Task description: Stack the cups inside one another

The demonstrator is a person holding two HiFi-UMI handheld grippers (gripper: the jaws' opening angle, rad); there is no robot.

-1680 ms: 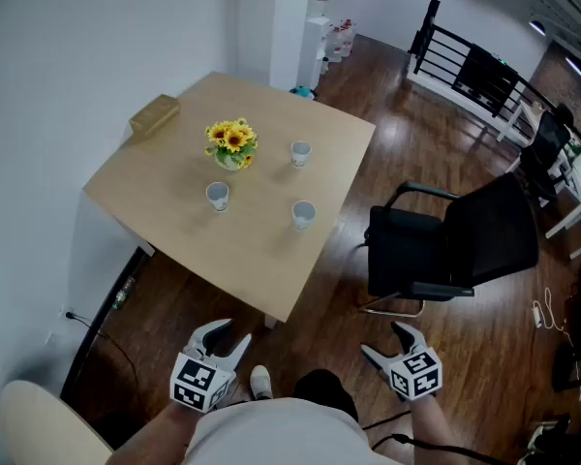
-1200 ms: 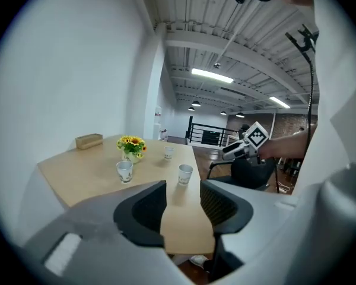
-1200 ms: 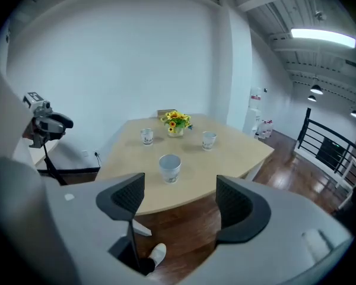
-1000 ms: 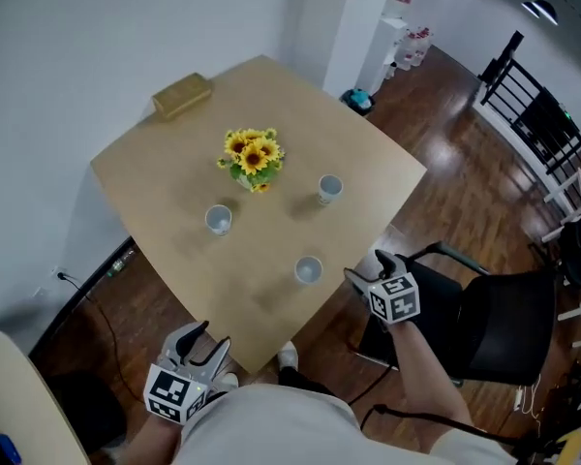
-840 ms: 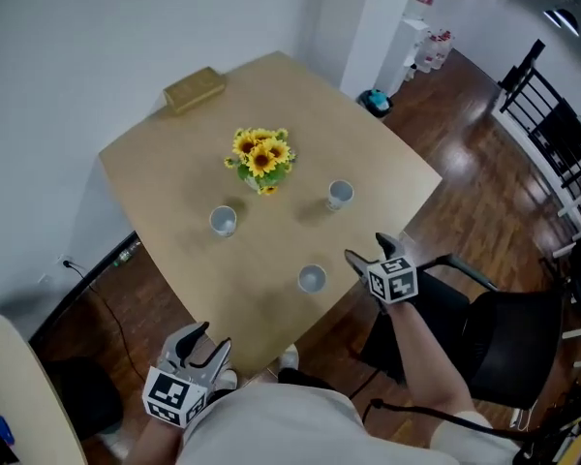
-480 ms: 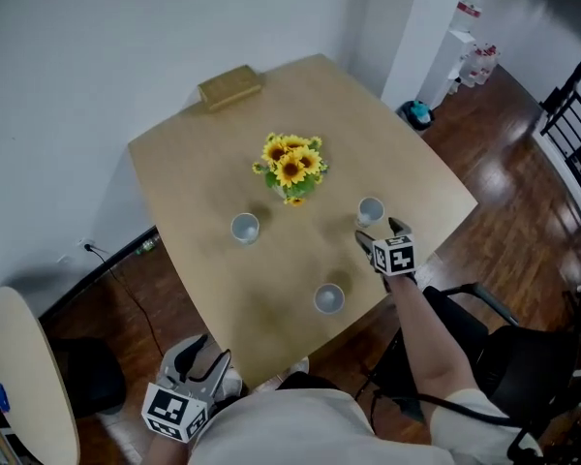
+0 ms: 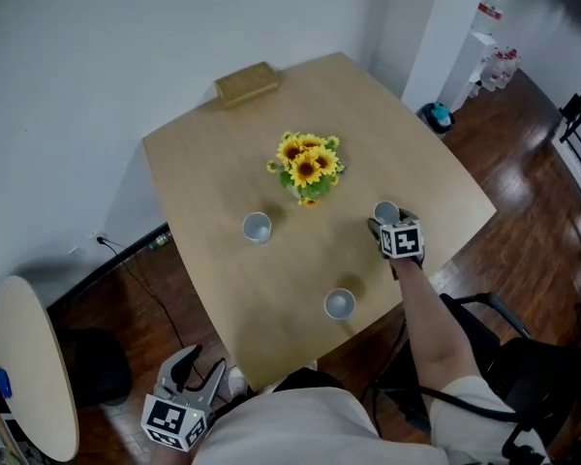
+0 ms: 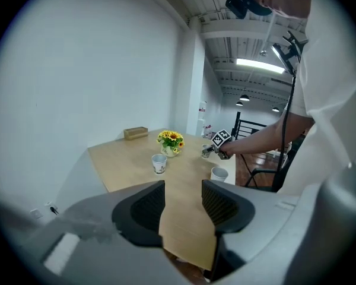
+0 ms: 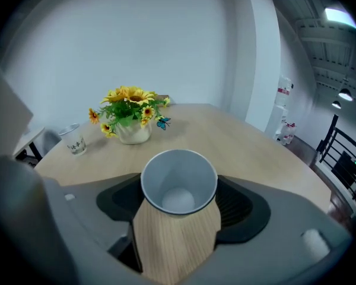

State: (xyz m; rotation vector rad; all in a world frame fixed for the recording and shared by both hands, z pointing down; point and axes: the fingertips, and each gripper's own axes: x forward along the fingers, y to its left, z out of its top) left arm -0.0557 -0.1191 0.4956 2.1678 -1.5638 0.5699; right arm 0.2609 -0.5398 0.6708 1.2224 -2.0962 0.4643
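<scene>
Three white paper cups stand upright on the light wooden table [image 7: 213,163]. The left cup [image 7: 258,228] and the near cup [image 7: 340,304] stand alone. My right gripper [image 7: 385,224] is open, its jaws on either side of the right cup [image 7: 385,210]. In the right gripper view that cup [image 9: 179,180] stands on the table between the pads, empty inside. My left gripper [image 7: 201,364] hangs open and empty below the table's near corner, over the floor. The left gripper view looks over the table at the left cup [image 8: 159,163] and the near cup [image 8: 219,173].
A pot of sunflowers [image 7: 308,168] stands mid-table, just left of the right cup. A tan box [image 7: 247,82] lies at the far edge by the wall. A black chair [image 7: 523,356] is at the lower right, a round pale tabletop [image 7: 29,356] at the lower left.
My right gripper has gone forward from beside the body to the table and now has the right cup between its jaws. My left gripper stayed low, off the table.
</scene>
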